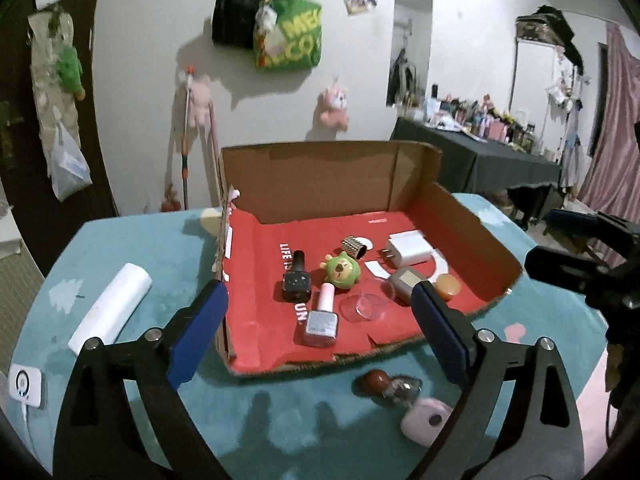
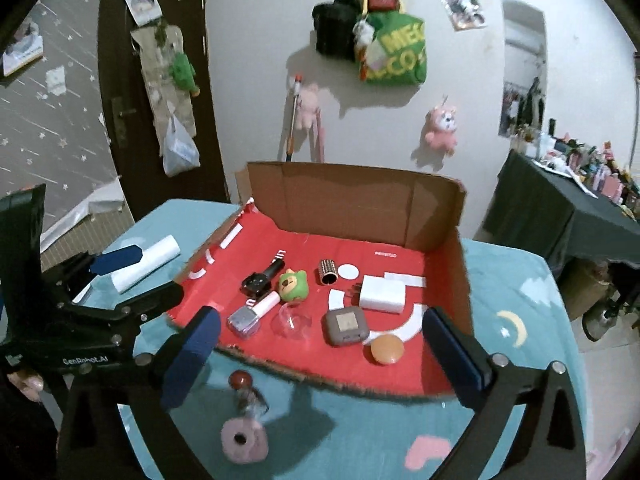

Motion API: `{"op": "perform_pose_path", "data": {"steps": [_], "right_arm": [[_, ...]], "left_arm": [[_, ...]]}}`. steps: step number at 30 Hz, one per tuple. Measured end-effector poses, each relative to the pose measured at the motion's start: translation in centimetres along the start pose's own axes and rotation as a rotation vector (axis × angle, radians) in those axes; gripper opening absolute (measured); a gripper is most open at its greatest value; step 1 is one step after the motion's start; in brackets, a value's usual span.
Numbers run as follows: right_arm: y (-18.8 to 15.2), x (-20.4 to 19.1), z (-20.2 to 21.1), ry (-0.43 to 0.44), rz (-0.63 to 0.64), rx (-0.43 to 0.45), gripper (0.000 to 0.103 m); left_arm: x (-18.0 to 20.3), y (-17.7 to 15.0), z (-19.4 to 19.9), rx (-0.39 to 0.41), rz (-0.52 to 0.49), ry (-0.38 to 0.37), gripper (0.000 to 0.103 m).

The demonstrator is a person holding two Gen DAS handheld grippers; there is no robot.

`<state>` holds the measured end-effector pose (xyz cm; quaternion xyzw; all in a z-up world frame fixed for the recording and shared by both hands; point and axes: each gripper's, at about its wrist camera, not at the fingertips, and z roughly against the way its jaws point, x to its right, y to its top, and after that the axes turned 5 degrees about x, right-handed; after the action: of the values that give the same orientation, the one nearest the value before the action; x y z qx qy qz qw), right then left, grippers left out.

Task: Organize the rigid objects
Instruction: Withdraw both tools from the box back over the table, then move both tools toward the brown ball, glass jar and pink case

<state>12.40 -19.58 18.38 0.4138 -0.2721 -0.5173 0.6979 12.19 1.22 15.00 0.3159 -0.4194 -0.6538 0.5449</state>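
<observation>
Left wrist: left gripper (image 1: 320, 332) spread wide, empty, above the cardboard box (image 1: 476, 216) front edge. Nail polish bottle (image 1: 320, 316) lies between its fingers; watch (image 1: 297, 278) and green toy (image 1: 341, 270) just behind. Box print reads "LIFE IS".

Right wrist: right gripper (image 2: 324, 356) spread, empty. Small brown-capped bottle (image 2: 246, 394) and pink device (image 2: 244, 440) lie outside on the table (image 2: 520, 380). Left gripper body reads "GenRobot.AI".
</observation>
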Motion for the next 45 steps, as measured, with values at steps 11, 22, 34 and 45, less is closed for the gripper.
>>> {"op": "perform_pose_path", "data": {"steps": [11,22,34,45], "right_arm": [[-8.1,-0.4,3.0,-0.157,-0.012,0.099,0.103],[-13.3,1.1,-0.7,-0.184,-0.111,0.036,0.103],[-14.4,2.1,-1.8,-0.200,-0.167,0.018,0.103],[-14.3,1.9,-2.1,-0.208,-0.155,-0.001,0.103]], "left_arm": [[1.7,-6.2,3.8,0.080,0.025,0.039,0.098],[2.6,-11.4,0.6,-0.020,0.053,0.070,0.098],[2.5,-12.6,-0.4,-0.041,0.067,0.112,0.097],[2.5,-12.6,-0.8,-0.058,0.058,0.113,0.097]]}}
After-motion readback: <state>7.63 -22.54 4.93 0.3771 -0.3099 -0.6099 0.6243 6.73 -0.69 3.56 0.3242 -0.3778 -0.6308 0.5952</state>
